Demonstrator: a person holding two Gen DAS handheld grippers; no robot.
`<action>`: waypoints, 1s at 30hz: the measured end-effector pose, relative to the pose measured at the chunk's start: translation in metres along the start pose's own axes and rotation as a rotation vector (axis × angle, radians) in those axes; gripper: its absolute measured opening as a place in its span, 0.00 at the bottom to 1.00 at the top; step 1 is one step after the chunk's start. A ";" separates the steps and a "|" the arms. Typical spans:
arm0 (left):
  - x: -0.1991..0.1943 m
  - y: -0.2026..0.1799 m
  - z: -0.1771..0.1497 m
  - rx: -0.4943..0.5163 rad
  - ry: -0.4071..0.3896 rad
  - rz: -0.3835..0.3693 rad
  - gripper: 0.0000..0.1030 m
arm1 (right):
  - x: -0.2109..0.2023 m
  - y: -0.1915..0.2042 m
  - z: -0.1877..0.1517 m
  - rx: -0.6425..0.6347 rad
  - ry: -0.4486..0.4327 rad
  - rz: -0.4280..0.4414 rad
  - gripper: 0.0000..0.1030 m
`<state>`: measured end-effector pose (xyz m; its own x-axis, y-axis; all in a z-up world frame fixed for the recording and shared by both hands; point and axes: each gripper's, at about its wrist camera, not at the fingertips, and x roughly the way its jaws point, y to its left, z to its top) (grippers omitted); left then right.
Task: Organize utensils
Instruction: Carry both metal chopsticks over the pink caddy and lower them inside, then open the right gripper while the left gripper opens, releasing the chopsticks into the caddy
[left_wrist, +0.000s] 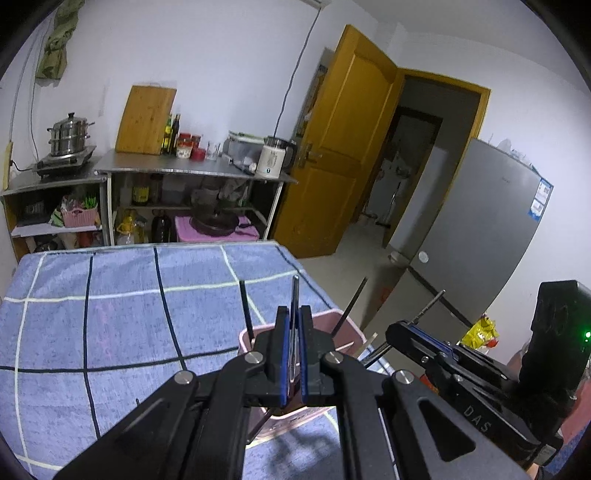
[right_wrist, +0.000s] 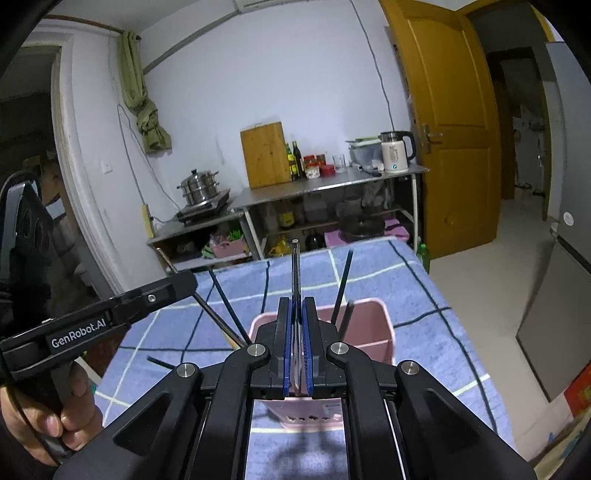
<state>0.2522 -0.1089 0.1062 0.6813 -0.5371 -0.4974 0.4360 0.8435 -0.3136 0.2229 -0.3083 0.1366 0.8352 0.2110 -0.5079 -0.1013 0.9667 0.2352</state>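
A pink utensil basket (left_wrist: 345, 322) stands on a blue checked cloth (left_wrist: 122, 317) and holds several dark chopsticks (left_wrist: 246, 312) that lean outward. My left gripper (left_wrist: 294, 314) is shut on a thin metal utensil handle (left_wrist: 295, 295), upright over the basket. It also shows at the left of the right wrist view (right_wrist: 173, 286). My right gripper (right_wrist: 296, 306) is shut on another thin metal utensil handle (right_wrist: 295, 266), directly above the same basket (right_wrist: 369, 325). The right gripper also shows at the right of the left wrist view (left_wrist: 406, 328). The utensils' lower ends are hidden.
The cloth-covered table's right edge (right_wrist: 443, 295) drops to a tiled floor. Behind stand metal shelves (left_wrist: 192, 171) with a cutting board, bottles, a kettle and a steamer pot. An orange door (left_wrist: 347, 147) and a grey fridge (left_wrist: 480, 236) are at right.
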 end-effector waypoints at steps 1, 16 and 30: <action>0.003 0.002 -0.002 -0.001 0.008 -0.001 0.05 | 0.002 0.000 -0.003 -0.001 0.004 0.000 0.05; 0.038 0.006 -0.022 0.011 0.110 0.030 0.05 | 0.043 -0.019 -0.025 0.008 0.098 -0.009 0.05; 0.027 0.004 -0.023 0.015 0.090 0.034 0.05 | 0.037 -0.016 -0.024 -0.005 0.098 -0.007 0.10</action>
<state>0.2592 -0.1197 0.0725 0.6405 -0.5054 -0.5781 0.4228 0.8606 -0.2840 0.2425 -0.3128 0.0942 0.7793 0.2171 -0.5878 -0.0985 0.9689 0.2272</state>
